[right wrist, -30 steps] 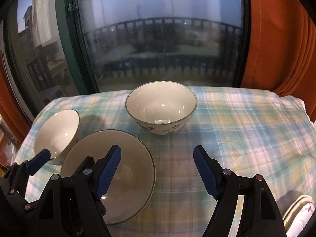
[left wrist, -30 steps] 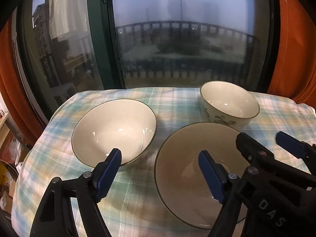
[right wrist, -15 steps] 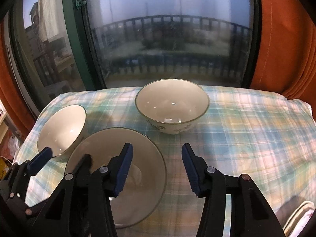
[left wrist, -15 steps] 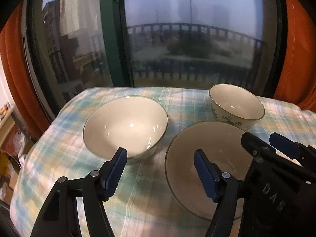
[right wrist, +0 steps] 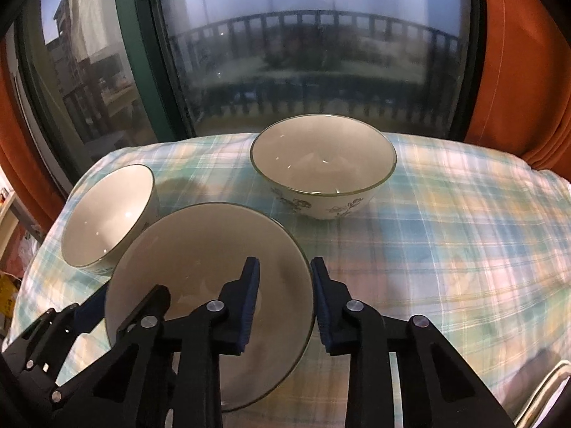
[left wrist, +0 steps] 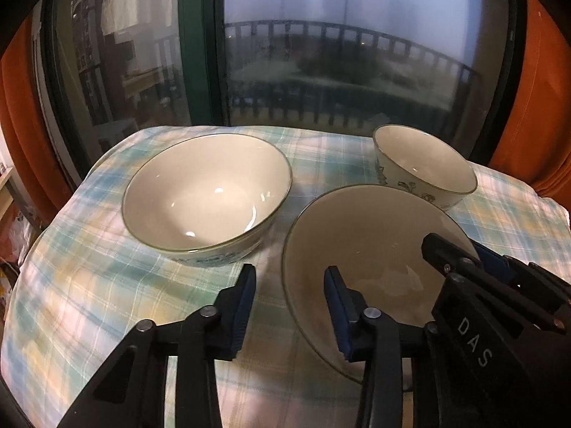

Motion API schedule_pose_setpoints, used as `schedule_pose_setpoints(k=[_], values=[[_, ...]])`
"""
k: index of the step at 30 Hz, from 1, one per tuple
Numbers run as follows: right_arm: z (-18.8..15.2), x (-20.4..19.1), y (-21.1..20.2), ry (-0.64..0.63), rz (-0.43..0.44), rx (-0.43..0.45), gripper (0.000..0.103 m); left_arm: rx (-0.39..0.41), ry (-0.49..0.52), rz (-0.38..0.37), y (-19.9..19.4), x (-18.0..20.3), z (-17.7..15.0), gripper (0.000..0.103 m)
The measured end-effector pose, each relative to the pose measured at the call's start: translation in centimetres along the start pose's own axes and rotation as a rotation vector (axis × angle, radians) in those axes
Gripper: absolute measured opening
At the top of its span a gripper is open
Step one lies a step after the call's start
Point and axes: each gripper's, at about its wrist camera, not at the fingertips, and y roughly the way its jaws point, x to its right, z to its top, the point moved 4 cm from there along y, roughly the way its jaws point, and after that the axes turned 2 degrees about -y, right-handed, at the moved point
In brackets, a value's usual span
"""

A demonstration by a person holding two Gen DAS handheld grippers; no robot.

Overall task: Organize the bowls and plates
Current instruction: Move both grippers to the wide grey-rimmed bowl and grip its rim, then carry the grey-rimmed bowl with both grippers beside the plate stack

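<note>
left gripper [left wrist: 291,308]: narrowed but not clamped, gap showing between the pads, set astride the left rim of the plate [left wrist: 357,249], with one pad over the cloth [left wrist: 89,285] and the other over the plate's well. right gripper [right wrist: 283,297]: likewise part closed on nothing, astride the plate's right rim, outer pad almost at the lip. cannot tell whether any pad touches the glaze.

plate: on the cloth, nearest the tools. big bowl [left wrist: 207,192]: just beside the plate, to its left and behind; cannot tell if touching. small bowl [left wrist: 424,164]: just behind the plate, to its right.

likely risks from here:
- could lose the plate if pinched only at the thin, sloped, glossy lip, with little for the pads to bite on.
- could tip the plate if closed or raised on one side first, and knock the rim into the big bowl close by.
- could drag the rumpled cloth along and shift both bowls.
- could clip the small bowl if carried straight back from the plate.

left view only: the blue print low on the big bowl's near wall, and the lettering on the right gripper's body. right view only: the full flower print on the small bowl, the bare stretch of cloth right of the plate, and something pale at the lower right corner, too cropped to name.
</note>
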Motion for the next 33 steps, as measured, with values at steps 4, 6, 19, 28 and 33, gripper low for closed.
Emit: schedule_pose_setpoints(k=[4,6,19,28,33], values=[[0.0,-0.2,-0.3,-0.03,-0.035,0.009,0.019,-0.007,0.036,-0.025,0.0,1.3,-0.2,0.032],[-0.1,0.0,-0.3,-0.033,-0.045,-0.002,0.019,-0.006,0.049,-0.019,-0.1,1.3,-0.2,0.032],[-3.0,1.2,-3.4,-0.025,-0.083,-0.024,0.019,-0.023,0.071,-0.057,-3.2,2.4,-3.2,0.032],[-5.7,2.8,-6.6,-0.013,-0.108,-0.016,0.019,-0.012,0.079,-0.082,-5.9,4.1,-5.9,0.032],[-7.2,3.9,-8.5,0.0,-0.116,-0.002,0.019,0.001,0.092,-0.093,-7.5,5.3,-7.3,0.032]])
